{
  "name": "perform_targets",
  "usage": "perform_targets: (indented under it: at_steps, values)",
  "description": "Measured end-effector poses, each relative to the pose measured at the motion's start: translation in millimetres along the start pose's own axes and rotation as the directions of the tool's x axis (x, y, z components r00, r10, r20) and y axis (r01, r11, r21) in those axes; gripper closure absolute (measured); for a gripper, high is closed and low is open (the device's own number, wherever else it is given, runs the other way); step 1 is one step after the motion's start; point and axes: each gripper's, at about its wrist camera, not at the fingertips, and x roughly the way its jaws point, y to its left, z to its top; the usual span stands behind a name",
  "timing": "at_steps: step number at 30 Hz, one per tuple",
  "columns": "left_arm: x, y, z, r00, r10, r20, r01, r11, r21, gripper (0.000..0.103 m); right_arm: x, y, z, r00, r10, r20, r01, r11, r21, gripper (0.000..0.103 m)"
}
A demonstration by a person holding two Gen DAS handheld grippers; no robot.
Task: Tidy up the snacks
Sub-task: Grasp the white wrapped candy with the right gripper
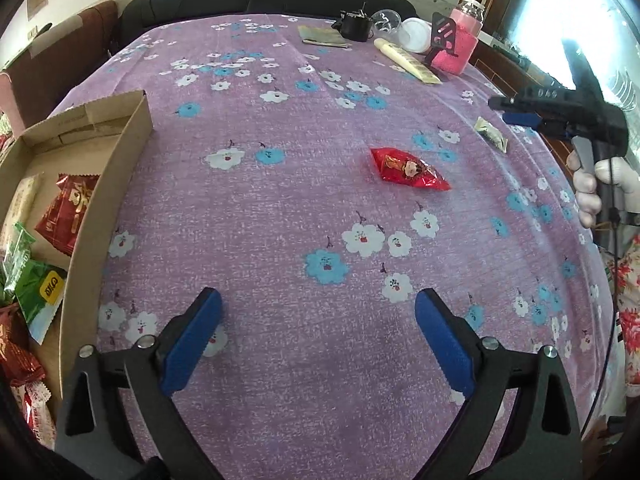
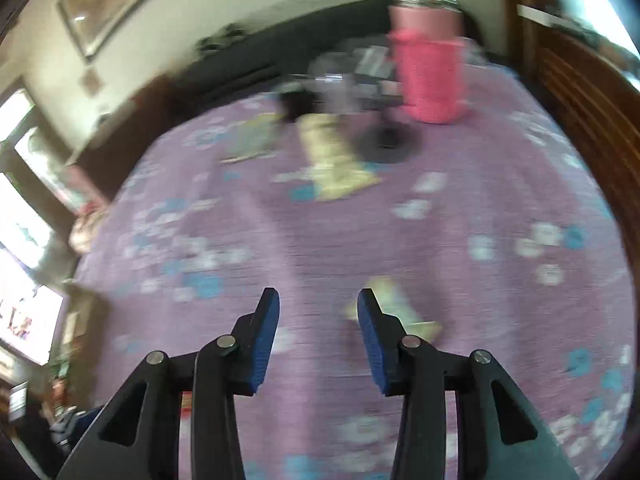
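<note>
snacks left: red packet (image 1: 408, 169) mid-cloth, pale sachet (image 1: 491, 134) near the right edge. right gripper (image 2: 318, 300), half open and empty, probably beside the sachet; straddle it squarely. left gripper (image 1: 318, 308) wide, empty beside the box (image 1: 116, 184).

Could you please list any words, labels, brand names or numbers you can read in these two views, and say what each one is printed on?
"OHO": yellow patch on the green snack packet in the cardboard box, reading uncertain.
Red snack packet on the tablecloth: picture only, print too small.
Red packet in the box: gold lettering, unreadable.
Right gripper: embossed marks, unclear.
Right wrist view: motion-blurred, nothing readable.
</note>
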Motion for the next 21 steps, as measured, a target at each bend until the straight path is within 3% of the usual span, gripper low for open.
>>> perform_targets:
  at_steps: [6,11,12,13,16,18,21]
  values:
    - [4.3,-5.5,-0.1,1.0,0.026,-0.016,-0.026,1.0,0.005,0.0,23.9,-12.5,-11.4,0.998,0.005,-0.056,-0.006,1.0,-0.025,0.061]
    - [8.8,-13.1,-0.3,0.996,0.083,-0.04,-0.082,0.996,0.031,0.0,24.9,-1.7,-19.1,0.998,-0.044,-0.036,0.042,0.997,-0.064,0.061]
    - [10.4,-15.6,-0.9,0.994,0.101,-0.045,-0.099,0.994,0.047,0.0,25.7,-2.0,-18.2,0.998,-0.054,-0.03,0.052,0.997,-0.059,0.065]
    - [12.0,-18.1,-1.8,0.991,0.12,-0.052,-0.117,0.991,0.063,0.0,25.2,-2.9,-19.5,0.997,-0.072,-0.022,0.071,0.996,-0.053,0.075]
    - [11.9,-19.2,-3.9,0.99,0.13,-0.06,-0.125,0.99,0.069,0.0,27.4,-4.2,-17.0,0.997,-0.071,-0.012,0.071,0.997,-0.013,0.08]
    - [11.5,-18.1,-3.2,0.99,0.123,-0.073,-0.118,0.991,0.064,0.0,24.0,-4.4,-20.6,0.998,-0.066,-0.012,0.066,0.998,0.011,0.082]
    - [3.4,-10.0,1.3,0.997,-0.018,-0.072,0.016,1.0,-0.021,0.002,14.0,2.2,-29.4,1.0,0.0,0.002,0.0,0.999,0.05,0.082]
